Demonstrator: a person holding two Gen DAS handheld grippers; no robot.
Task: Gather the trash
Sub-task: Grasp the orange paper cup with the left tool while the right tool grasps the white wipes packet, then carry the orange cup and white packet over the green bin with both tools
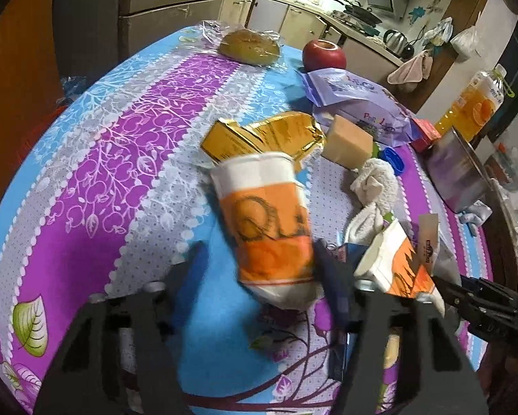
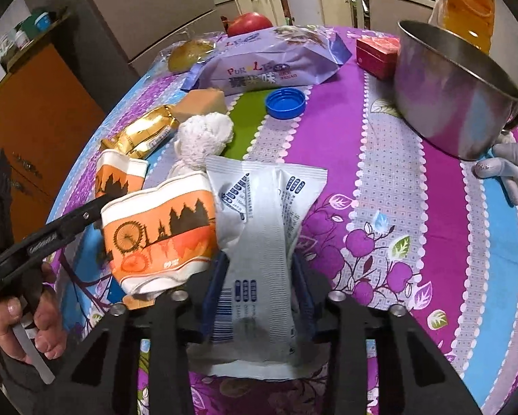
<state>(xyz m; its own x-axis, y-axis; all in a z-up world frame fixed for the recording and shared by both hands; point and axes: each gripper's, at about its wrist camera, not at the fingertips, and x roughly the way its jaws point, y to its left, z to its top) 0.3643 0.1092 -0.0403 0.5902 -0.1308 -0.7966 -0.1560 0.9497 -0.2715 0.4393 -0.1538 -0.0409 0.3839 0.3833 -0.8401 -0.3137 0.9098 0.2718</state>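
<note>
While a white wrapper (image 2: 259, 259) is clamped between the closed fingers of the right tool (image 2: 259, 297), an orange-and-white paper cup (image 1: 269, 221) is seen between the spread fingers of the left tool (image 1: 262, 269), lying on the floral surface (image 1: 96, 173) near a gold packet (image 1: 265, 135).

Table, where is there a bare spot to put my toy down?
Free: the cloth between the blue cap and the steel pot, and the purple stripe left of the gold wrapper. Crowded: around the paper cups and white towel.
</note>
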